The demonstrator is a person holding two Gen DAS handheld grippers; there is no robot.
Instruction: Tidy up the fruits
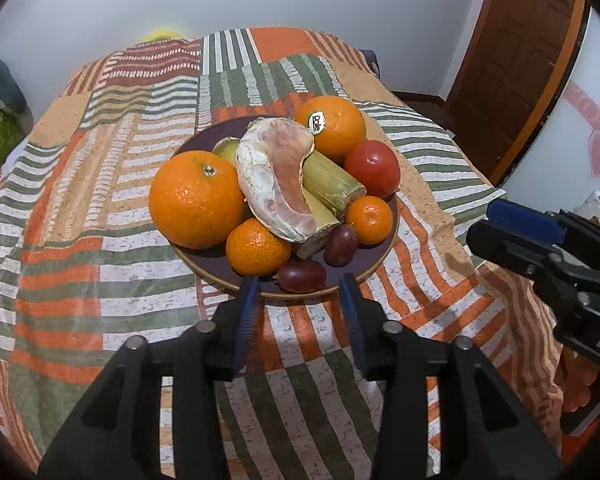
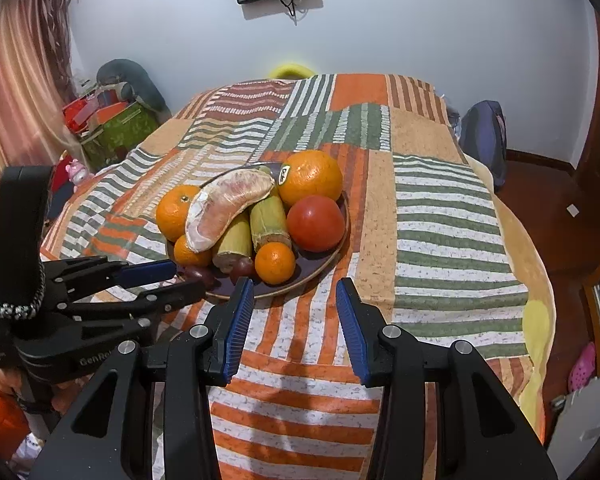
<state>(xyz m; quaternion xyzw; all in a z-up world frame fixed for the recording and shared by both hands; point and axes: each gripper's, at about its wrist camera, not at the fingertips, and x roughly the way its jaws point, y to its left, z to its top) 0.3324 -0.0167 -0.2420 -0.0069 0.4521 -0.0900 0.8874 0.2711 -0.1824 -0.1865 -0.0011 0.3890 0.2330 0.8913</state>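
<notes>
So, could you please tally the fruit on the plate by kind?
Large round oranges: 2
Small orange mandarins: 2
Red round tomato: 1
Dark red grapes: 2
Green sugarcane pieces: 2
Peeled pink pomelo segment: 1
Total: 10

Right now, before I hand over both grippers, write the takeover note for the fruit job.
Left gripper: open, empty, its fingers at the near rim of the plate, astride the front grape.
Right gripper: open, empty, hanging short of the plate's near rim.
All fruit is piled on the plate on the striped cloth: big orange, stickered orange, tomato, pomelo segment lying across the sugarcane pieces, two mandarins, second grape.
Done: nothing lifted off.
Left: all the sorting; the front grape seems the likeliest first pick.
</notes>
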